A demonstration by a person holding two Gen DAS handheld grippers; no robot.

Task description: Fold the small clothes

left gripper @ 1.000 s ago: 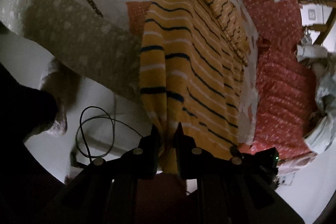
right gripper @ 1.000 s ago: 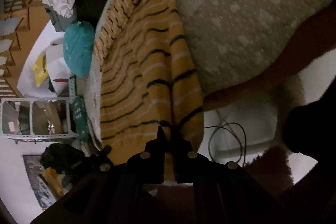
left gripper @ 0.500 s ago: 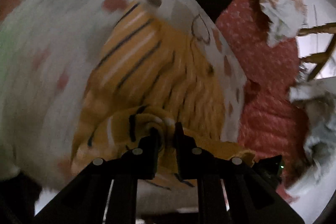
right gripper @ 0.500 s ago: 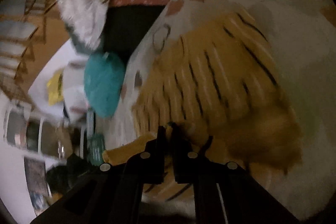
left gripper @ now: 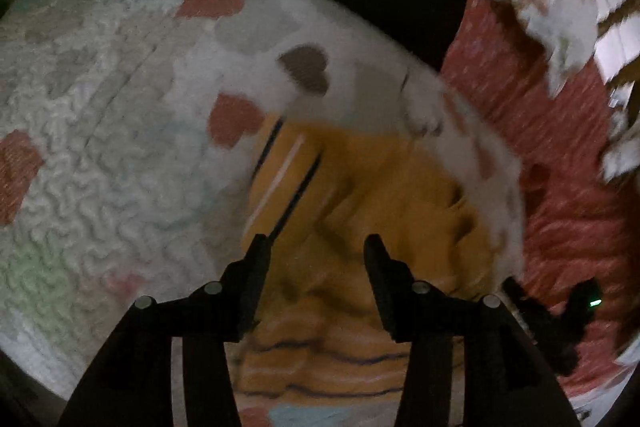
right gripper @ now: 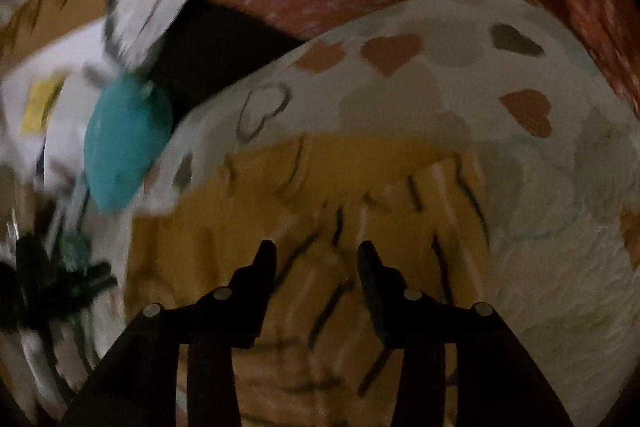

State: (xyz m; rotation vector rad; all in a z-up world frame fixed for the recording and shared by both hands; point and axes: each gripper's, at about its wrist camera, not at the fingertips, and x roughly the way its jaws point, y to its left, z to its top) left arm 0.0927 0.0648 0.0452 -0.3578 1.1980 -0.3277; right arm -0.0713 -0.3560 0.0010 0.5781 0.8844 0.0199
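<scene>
Since both your left gripper (left gripper: 316,247) and right gripper (right gripper: 316,253) have just been opening and now stand spread with nothing pinched, the striped top (left gripper: 372,195) lies rumpled on the heart blanket (left gripper: 100,147) beneath them. It looks soft, light and floppy, so pinch it at a hem corner.

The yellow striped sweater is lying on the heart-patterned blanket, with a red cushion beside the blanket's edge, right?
Not quite: the cushion is teal, not red, as the right wrist view shows. The yellow striped sweater does lie on the heart-patterned blanket.
</scene>
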